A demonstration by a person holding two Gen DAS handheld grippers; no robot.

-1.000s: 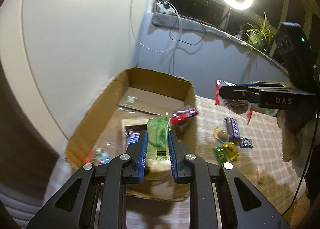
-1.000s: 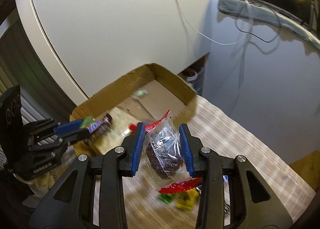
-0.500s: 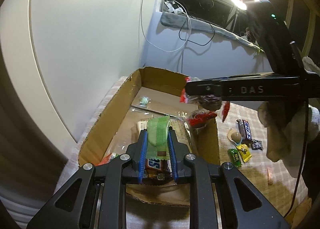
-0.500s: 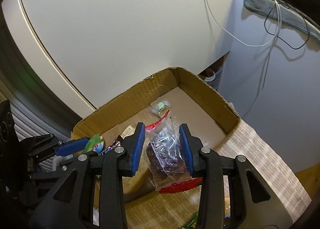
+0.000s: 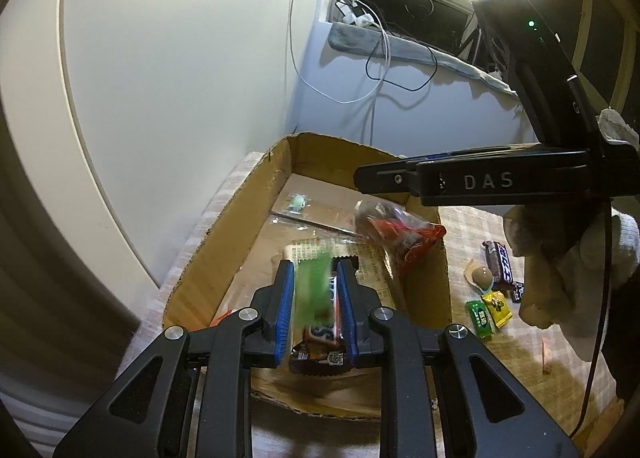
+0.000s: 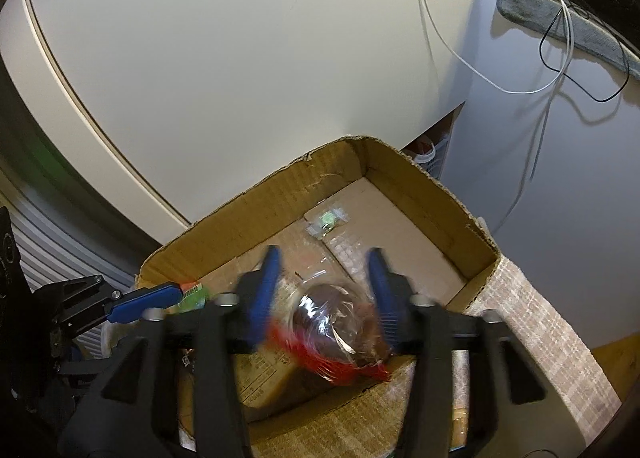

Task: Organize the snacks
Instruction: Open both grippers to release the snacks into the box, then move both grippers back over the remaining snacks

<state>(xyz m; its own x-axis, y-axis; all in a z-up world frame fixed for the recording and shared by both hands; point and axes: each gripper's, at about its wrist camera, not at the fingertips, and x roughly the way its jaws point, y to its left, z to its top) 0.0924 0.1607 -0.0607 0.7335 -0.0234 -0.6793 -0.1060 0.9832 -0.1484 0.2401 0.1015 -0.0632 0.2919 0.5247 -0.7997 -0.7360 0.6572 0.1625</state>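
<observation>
Both tongs hang over the cardboard box (image 5: 224, 254). The left tongs (image 5: 315, 298) stand narrowly parted around a blurred green wrapper (image 5: 314, 282); the right tongs (image 6: 324, 290) gape wide above a clear red-edged snack bag (image 6: 340, 330) inside the box.

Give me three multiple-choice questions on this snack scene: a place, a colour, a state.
1. Where is the red-trimmed clear bag? A in a drawer B over the cardboard box C on a plate
2. What colour is the packet between the pads of the left claw? A green B purple C white
3. The right claw is: A shut on the bag B open C out of view
Answers: B, the box floor lies beneath it; A, a green wrapper shows; B, its pads stand clear of the bag.
</observation>
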